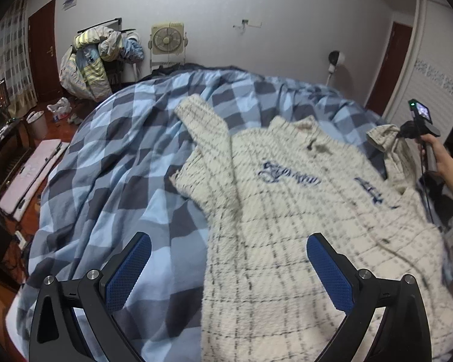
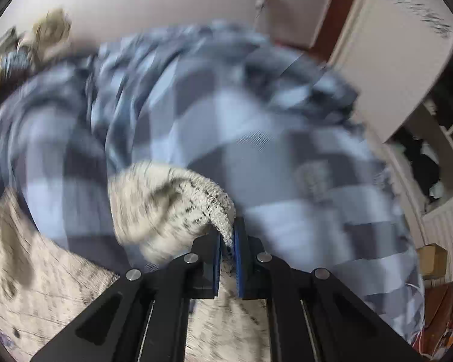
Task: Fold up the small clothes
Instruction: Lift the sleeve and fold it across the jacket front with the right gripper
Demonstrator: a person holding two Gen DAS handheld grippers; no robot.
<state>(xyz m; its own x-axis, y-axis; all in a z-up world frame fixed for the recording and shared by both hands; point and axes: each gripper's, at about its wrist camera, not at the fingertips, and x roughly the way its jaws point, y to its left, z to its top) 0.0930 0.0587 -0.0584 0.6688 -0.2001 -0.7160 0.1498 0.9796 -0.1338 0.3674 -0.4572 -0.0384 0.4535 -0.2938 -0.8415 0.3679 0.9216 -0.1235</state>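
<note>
A cream knitted sweater (image 1: pixel 287 211) with dark check lines and blue embroidery lies spread on the blue checked bedcover (image 1: pixel 130 163). Its left sleeve (image 1: pixel 202 126) lies folded over the body. My left gripper (image 1: pixel 229 267) is open and empty, just above the sweater's lower left edge. My right gripper (image 2: pixel 227 235) is shut on the cuff of the right sleeve (image 2: pixel 172 205) and holds it lifted above the bedcover (image 2: pixel 256 138). In the left wrist view the right gripper (image 1: pixel 400 132) shows at the far right with that sleeve (image 1: pixel 386 138) in it. The right wrist view is blurred by motion.
A chair piled with clothes (image 1: pixel 96 57) and a box fan (image 1: pixel 167 37) stand against the far wall. A bin (image 1: pixel 37 123) and floor clutter lie left of the bed. A wardrobe (image 1: pixel 432 90) stands at the right.
</note>
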